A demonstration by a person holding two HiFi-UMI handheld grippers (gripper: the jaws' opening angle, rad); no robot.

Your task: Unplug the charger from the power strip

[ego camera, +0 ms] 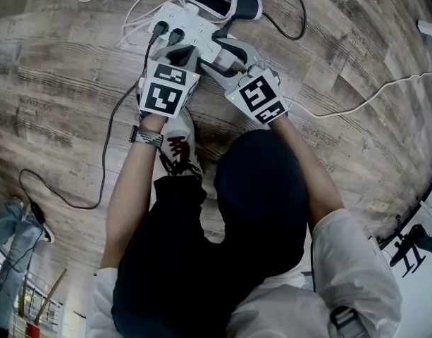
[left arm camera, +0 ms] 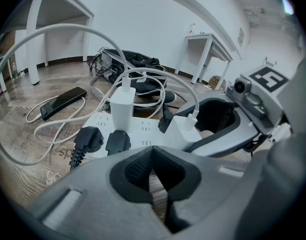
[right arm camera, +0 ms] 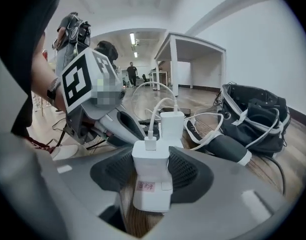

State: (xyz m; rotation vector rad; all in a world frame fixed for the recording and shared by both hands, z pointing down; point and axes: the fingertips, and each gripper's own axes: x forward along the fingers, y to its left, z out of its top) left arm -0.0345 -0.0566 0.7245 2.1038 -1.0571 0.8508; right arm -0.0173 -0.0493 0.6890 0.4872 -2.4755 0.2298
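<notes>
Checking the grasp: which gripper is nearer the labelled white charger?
Right. The right gripper clamps the charger between its fingers; the left gripper rests shut beside it, not touching.

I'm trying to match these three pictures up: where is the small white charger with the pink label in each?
Head view: charger is a pale sliver at upper centre, mostly hidden.
Left gripper view: right of centre.
Right gripper view: bottom centre, clamped between the jaws.
Shared landmark: the tall white adapter behind it, in both gripper views.
</notes>
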